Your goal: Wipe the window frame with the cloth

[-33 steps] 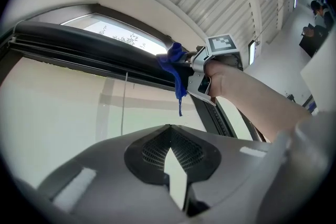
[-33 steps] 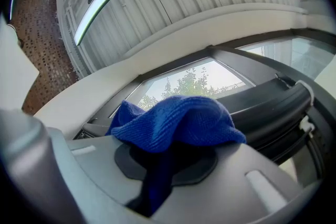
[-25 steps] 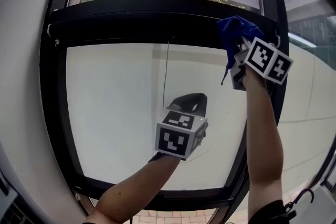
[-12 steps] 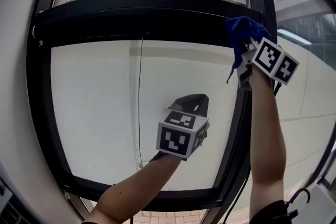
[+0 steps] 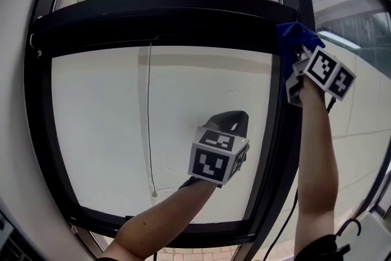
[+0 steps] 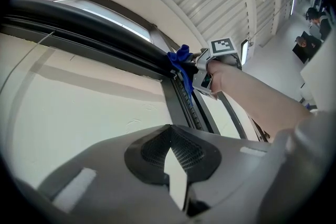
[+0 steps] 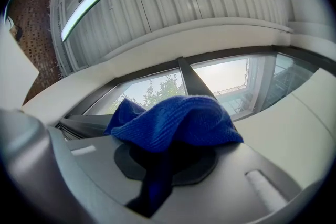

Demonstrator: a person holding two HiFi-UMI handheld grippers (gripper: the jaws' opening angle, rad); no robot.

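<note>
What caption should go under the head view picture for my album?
A blue cloth in the right gripper reaches the black window frame; the left gripper hovers shut.

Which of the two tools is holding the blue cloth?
The right tool: its jaws are shut on the blue cloth at the upper right of the window frame. The left tool, lower down, is shut on nothing.

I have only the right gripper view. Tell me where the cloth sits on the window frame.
Observer: The blue cloth is on the window frame at its upper right corner, where the crossbar meets the right upright.
Operator: Report the left gripper.
Observer: The left gripper is shut on nothing, held before the lower pane, off the frame.
Operator: Name anything hanging there.
Observer: A thin cord hangs down across that pane, left of that gripper.
</note>
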